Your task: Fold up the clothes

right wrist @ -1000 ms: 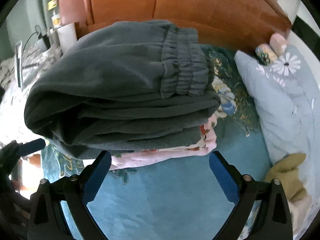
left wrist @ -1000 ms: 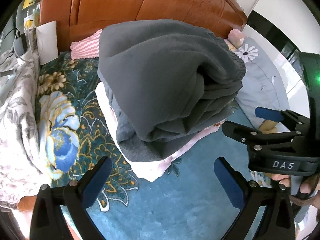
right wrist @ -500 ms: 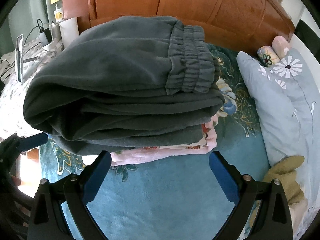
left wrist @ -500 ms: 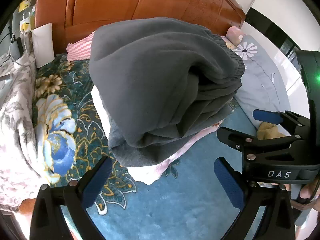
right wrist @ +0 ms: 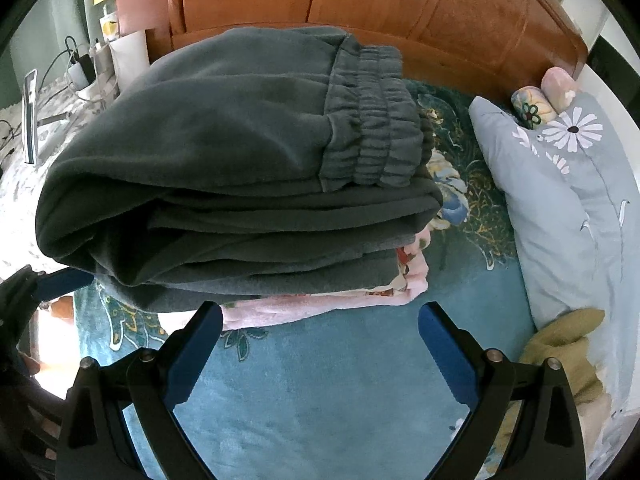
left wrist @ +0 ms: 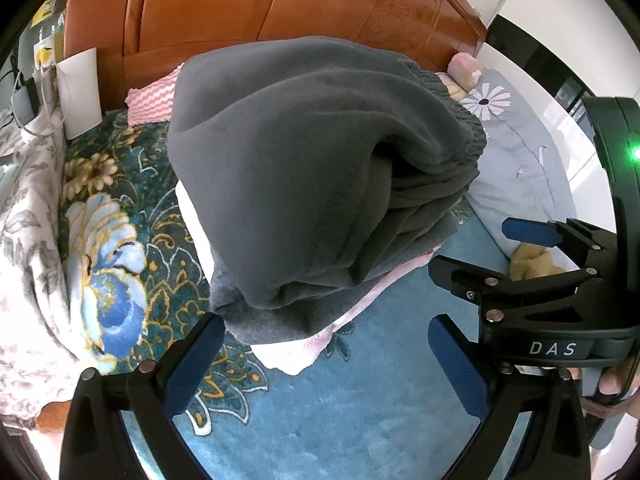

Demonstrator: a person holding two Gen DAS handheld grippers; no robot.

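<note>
A folded dark grey fleece garment [left wrist: 312, 168] with an elastic waistband [right wrist: 372, 136] lies on top of a stack of folded clothes. Beneath it a pink garment [right wrist: 328, 304] and a white one [left wrist: 280, 354] peek out. The stack rests on a teal floral bedspread [left wrist: 320, 412]. My left gripper [left wrist: 324, 360] is open just in front of the stack's near corner, holding nothing. My right gripper [right wrist: 320, 340] is open too, at the stack's front edge, empty. From the left wrist view the right gripper [left wrist: 516, 256] shows at the right, beside the stack.
A wooden headboard [right wrist: 400, 8] runs behind the stack. A grey-blue pillow with daisies [right wrist: 560, 184] lies at the right, with a yellow cloth [right wrist: 560, 356] near it. A pink-white striped cloth [left wrist: 154, 98] sits by the headboard. A white floral blanket [left wrist: 24, 248] is at the left.
Both grippers have drawn slightly closer to the stack, which now looms larger. Both stay open; the clothes have not moved.
</note>
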